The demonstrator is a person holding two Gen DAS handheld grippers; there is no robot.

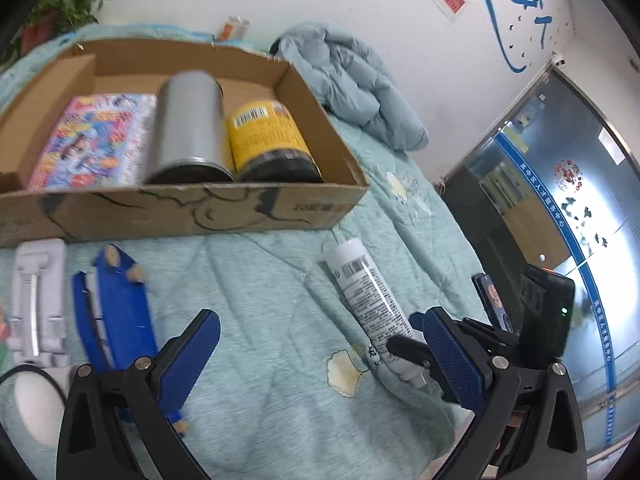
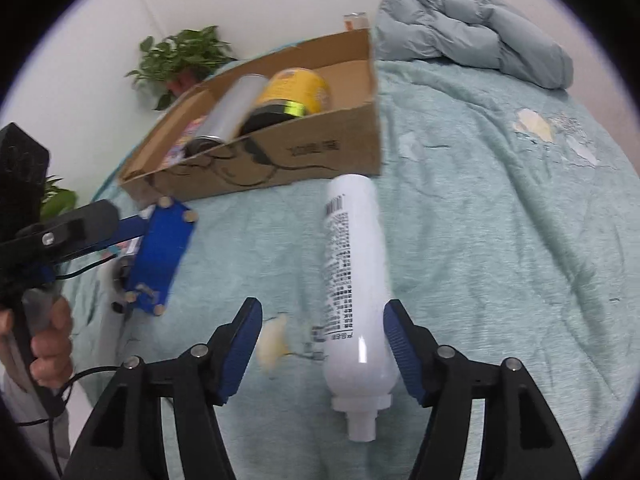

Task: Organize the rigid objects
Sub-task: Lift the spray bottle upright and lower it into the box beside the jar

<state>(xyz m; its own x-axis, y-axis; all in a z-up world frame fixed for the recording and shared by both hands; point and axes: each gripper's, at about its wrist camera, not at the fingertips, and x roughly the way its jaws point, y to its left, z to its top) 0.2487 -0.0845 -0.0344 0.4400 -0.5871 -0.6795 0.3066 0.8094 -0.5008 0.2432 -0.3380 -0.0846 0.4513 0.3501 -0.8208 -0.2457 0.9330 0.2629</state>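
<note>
A white tube (image 2: pixel 352 280) lies on the green quilt (image 2: pixel 500 220) with its cap toward me. It sits between the fingers of my right gripper (image 2: pixel 322 352), close against the right pad, with a wide gap to the left pad. My left gripper (image 1: pixel 320 356) is open over bare quilt, and the same white tube (image 1: pixel 368 300) lies to its right. A blue flat case (image 1: pixel 116 304) lies to its left. Behind stands a cardboard box (image 1: pixel 180 208) holding a silver can (image 1: pixel 186 128), a yellow-labelled jar (image 1: pixel 272 140) and a colourful packet (image 1: pixel 92 140).
A white folding stand (image 1: pixel 36 300) and a round white object (image 1: pixel 32 404) lie left of the blue case. A bunched grey-blue jacket (image 2: pixel 472 28) sits at the quilt's far end. A potted plant (image 2: pixel 184 60) stands behind the box. A person's hand (image 2: pixel 50 340) grips the left tool.
</note>
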